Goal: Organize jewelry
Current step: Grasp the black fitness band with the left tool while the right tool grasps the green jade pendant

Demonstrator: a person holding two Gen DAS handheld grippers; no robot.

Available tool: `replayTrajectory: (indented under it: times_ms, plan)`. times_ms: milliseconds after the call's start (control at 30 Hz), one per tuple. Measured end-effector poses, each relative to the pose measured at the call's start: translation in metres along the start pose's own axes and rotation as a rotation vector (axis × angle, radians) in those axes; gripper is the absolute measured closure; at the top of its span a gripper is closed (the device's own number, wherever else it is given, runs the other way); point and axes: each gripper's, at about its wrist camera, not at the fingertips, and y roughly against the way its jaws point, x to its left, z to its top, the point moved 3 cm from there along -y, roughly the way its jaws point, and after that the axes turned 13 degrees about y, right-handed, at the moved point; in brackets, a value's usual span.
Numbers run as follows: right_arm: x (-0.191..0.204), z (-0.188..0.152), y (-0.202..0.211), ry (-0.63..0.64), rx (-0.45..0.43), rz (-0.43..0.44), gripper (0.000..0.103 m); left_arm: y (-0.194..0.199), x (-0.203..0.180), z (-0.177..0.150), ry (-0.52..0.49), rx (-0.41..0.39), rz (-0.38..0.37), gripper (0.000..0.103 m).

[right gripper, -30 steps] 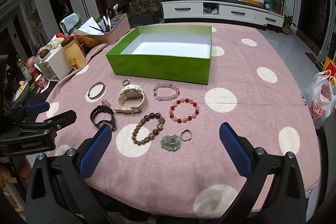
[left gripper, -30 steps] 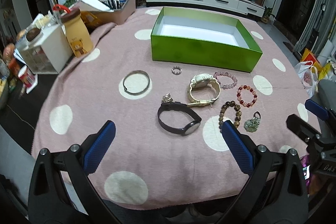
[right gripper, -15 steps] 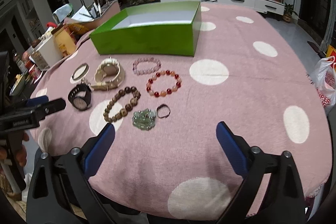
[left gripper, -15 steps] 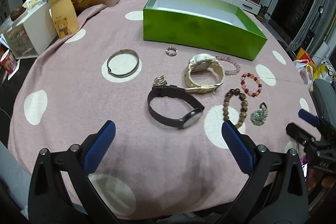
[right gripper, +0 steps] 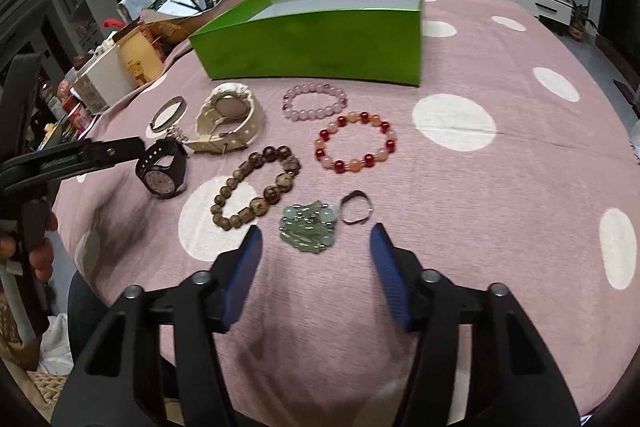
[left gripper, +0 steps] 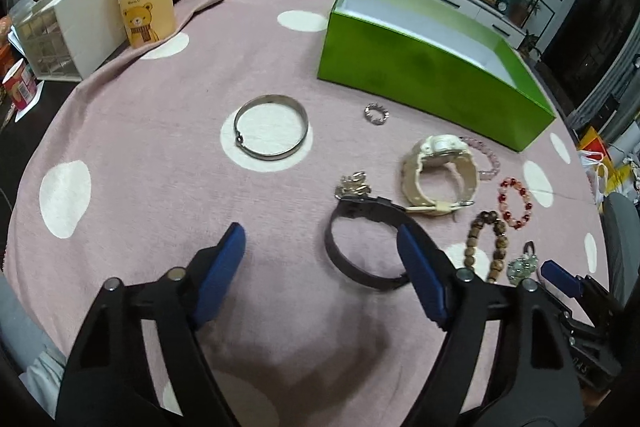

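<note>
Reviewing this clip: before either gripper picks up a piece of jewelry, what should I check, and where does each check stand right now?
1. Green box open on top to receive pieces: ok.
2. Left gripper lined up on the black watch, jaws closing, no grip yet: ok.
3. Right gripper lined up on the green pendant, jaws closing, nothing held: ok.
4. Small ring clear of the pendant: cannot tell.
5. Watch clear of the cream watch: not ok, straps appear to meet.

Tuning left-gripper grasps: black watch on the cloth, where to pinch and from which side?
Likely the black watch strap, mid-loop, away from the face. It stands on edge, so come from above, one finger inside the loop, one outside. The left gripper is closing, not yet touching it.
</note>
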Motion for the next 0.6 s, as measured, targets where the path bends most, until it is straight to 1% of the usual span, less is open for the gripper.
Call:
replayTrajectory:
  times_ms: [33, 100, 133, 200, 267, 400, 433, 500, 533, 567, 600]
  plan:
    - [0.001, 0.0, -0.002, 0.002, 0.004, 0.006, 0.054, -0.003, -0.001, 0.0, -0.004, 0.005, 0.007, 0.026]
    - [0.001, 0.002, -0.006, 0.003, 0.001, 0.006, 0.056, -0.007, -0.002, 0.001, -0.011, 0.016, 0.01, 0.029]
    - [0.001, 0.003, -0.007, 0.004, 0.002, 0.006, 0.06, -0.009, -0.003, 0.001, -0.015, 0.021, 0.014, 0.031]
    - [0.0, 0.005, -0.009, 0.006, -0.002, 0.003, 0.063, -0.014, -0.004, 0.002, -0.023, 0.029, 0.023, 0.037]
    - [0.001, 0.007, -0.012, 0.014, -0.005, -0.006, 0.071, -0.018, -0.005, 0.002, -0.032, 0.036, 0.033, 0.042]
    - [0.001, 0.011, -0.015, 0.029, -0.014, -0.018, 0.074, -0.025, -0.004, 0.003, -0.041, 0.046, 0.044, 0.056]
    - [0.002, 0.012, -0.016, 0.034, -0.016, -0.017, 0.075, -0.026, -0.005, 0.004, -0.051, 0.038, 0.052, 0.058]
    - [0.003, 0.013, -0.016, 0.04, -0.024, -0.021, 0.077, -0.026, -0.006, 0.005, -0.065, 0.036, 0.062, 0.066]
    - [0.003, 0.014, -0.015, 0.044, -0.03, -0.026, 0.085, -0.027, -0.006, 0.005, -0.069, 0.036, 0.063, 0.069]
    - [0.002, 0.014, -0.015, 0.043, -0.034, -0.027, 0.088, -0.027, -0.007, 0.006, -0.076, 0.035, 0.066, 0.074]
    - [0.001, 0.015, -0.015, 0.042, -0.035, -0.025, 0.089, -0.028, -0.008, 0.006, -0.091, 0.033, 0.072, 0.077]
